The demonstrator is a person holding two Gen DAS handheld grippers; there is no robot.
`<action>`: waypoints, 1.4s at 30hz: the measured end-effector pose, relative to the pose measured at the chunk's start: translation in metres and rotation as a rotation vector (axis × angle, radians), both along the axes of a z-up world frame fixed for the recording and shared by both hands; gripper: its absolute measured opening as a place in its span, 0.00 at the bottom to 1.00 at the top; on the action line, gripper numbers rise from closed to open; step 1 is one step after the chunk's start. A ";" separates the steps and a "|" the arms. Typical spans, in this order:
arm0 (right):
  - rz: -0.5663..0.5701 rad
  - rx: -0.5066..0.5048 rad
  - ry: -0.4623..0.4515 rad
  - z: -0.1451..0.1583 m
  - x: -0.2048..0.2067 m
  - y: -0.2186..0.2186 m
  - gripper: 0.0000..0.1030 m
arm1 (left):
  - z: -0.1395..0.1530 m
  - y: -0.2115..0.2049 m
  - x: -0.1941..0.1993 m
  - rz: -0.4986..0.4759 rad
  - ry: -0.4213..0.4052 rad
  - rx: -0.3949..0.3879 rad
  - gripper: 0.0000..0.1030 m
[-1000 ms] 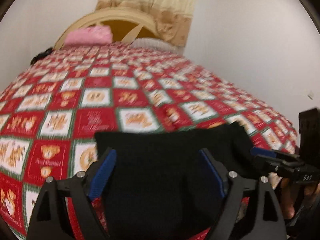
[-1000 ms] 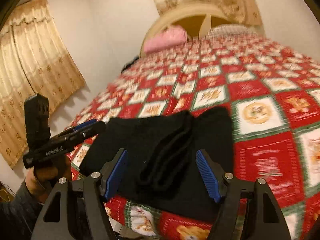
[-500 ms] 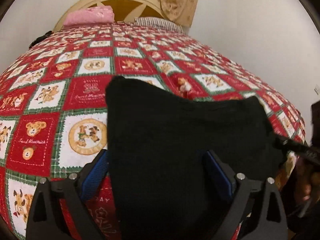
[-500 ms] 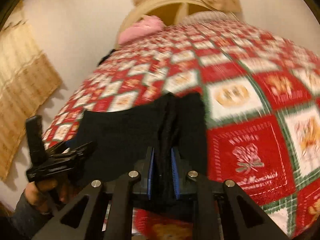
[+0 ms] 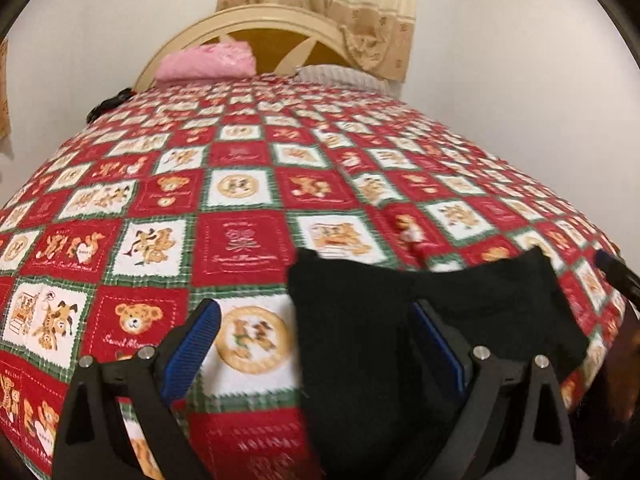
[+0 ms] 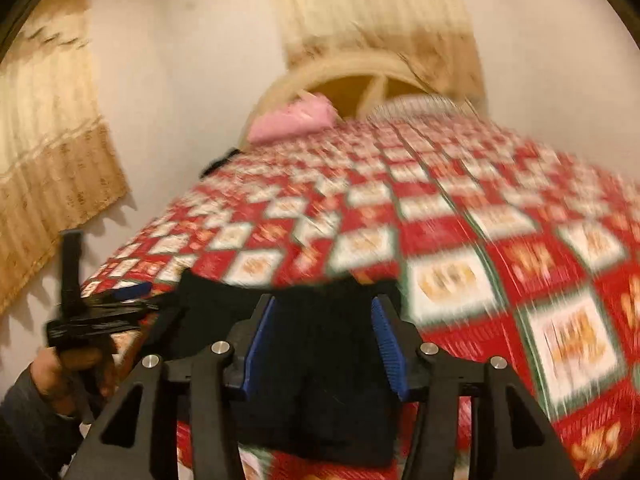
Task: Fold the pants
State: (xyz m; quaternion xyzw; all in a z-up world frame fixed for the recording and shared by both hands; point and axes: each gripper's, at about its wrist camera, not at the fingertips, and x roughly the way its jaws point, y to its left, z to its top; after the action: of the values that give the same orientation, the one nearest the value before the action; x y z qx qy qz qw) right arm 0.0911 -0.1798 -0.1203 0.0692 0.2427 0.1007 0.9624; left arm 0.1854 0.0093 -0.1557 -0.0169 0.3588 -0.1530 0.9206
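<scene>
Our right claw (image 6: 324,344), half a second ago pinched shut on the black pants (image 5: 384,344), now stands open over them, gripping nothing. Our left claw (image 5: 316,354) stays wide open and empty, shifted left. The pants lie folded, compact, at the near edge of the teddy-bear bedspread (image 5: 248,184).

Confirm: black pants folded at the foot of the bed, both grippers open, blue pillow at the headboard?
One error: the pillow is pink, not blue; the left wrist view shows it. The pants do lie folded at the foot of the bed, with left gripper and right gripper open.
</scene>
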 end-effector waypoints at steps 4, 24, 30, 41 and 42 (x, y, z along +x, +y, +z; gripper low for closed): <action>0.085 -0.052 0.041 -0.011 0.028 0.027 0.50 | -0.017 0.013 0.024 0.053 0.087 -0.043 0.99; 0.151 -0.095 0.085 -0.033 -0.025 0.020 0.52 | -0.013 0.020 -0.034 0.037 0.042 -0.109 0.99; 0.108 -0.182 0.163 -0.065 -0.018 0.022 0.53 | -0.033 0.010 -0.035 0.019 0.088 -0.060 1.00; 0.022 0.002 0.104 -0.026 -0.022 -0.020 0.78 | -0.013 0.015 -0.042 0.018 0.054 -0.084 1.00; 0.002 0.007 0.113 -0.025 -0.019 -0.025 0.78 | -0.014 0.015 -0.041 0.016 0.056 -0.085 1.00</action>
State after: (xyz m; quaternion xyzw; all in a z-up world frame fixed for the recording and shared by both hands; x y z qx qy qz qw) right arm 0.0724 -0.2044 -0.1451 0.0779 0.2963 0.0983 0.9468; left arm 0.1446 0.0239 -0.1699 -0.0632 0.3773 -0.1600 0.9100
